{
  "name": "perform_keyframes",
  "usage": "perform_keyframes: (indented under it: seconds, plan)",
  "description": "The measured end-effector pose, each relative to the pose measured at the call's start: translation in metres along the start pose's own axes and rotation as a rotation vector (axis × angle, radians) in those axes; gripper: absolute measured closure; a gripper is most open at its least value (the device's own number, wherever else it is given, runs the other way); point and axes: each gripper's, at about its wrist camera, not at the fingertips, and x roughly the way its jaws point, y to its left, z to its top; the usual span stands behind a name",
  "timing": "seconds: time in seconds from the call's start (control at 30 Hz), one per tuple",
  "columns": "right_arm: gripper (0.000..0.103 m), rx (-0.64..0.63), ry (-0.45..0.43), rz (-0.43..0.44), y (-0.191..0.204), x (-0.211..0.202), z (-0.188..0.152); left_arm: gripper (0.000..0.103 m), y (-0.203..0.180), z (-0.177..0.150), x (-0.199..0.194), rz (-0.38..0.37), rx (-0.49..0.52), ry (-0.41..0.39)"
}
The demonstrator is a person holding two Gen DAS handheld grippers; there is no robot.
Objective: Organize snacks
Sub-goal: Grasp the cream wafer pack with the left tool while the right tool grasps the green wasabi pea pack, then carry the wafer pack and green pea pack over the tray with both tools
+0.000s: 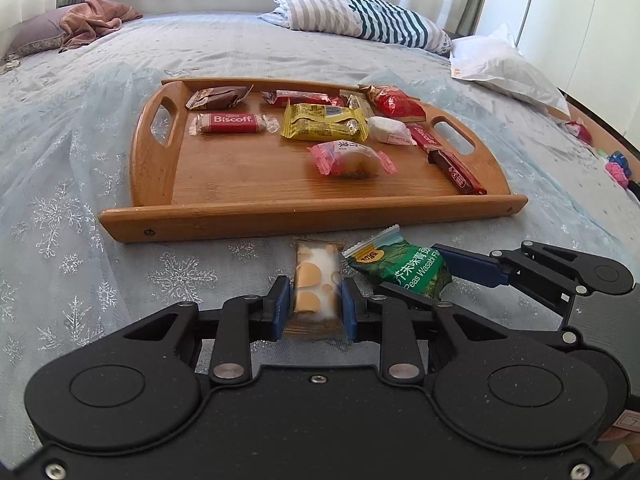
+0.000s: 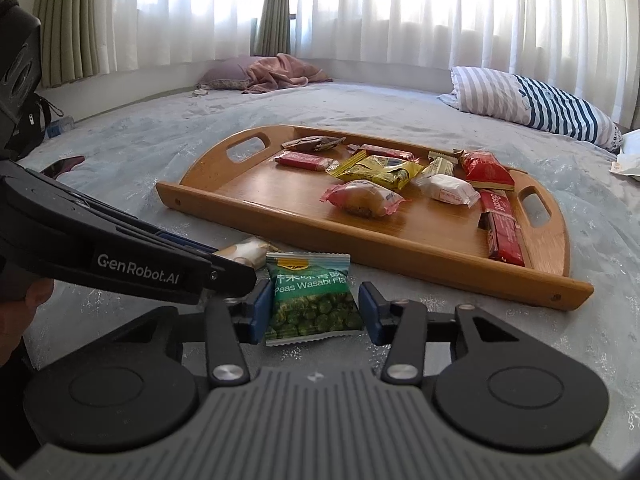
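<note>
Snacks on the bed, just short of the wooden tray.
My left gripper fingers pinch the cookie packet; my right gripper fingers stand open around the wasabi peas bag.

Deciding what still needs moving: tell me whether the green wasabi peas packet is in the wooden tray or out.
Out. The green wasabi peas packet lies on the bedspread in front of the wooden tray's near rim.
</note>
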Motion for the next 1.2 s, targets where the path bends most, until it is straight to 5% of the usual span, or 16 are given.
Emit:
perform_keyframes:
  seconds: [0.57,1.2]
  plan:
    - [0.056,0.145,-0.020,-0.049,0.000,-0.008,-0.002,0.081,-0.009,0.000,-0.015,0.018,0.007,-0.049]
    - [0.057,0.158,-0.103,-0.127,-0.013,-0.032,0.021,0.081,0.005,0.028,-0.046,0.064,-0.004,-0.160]
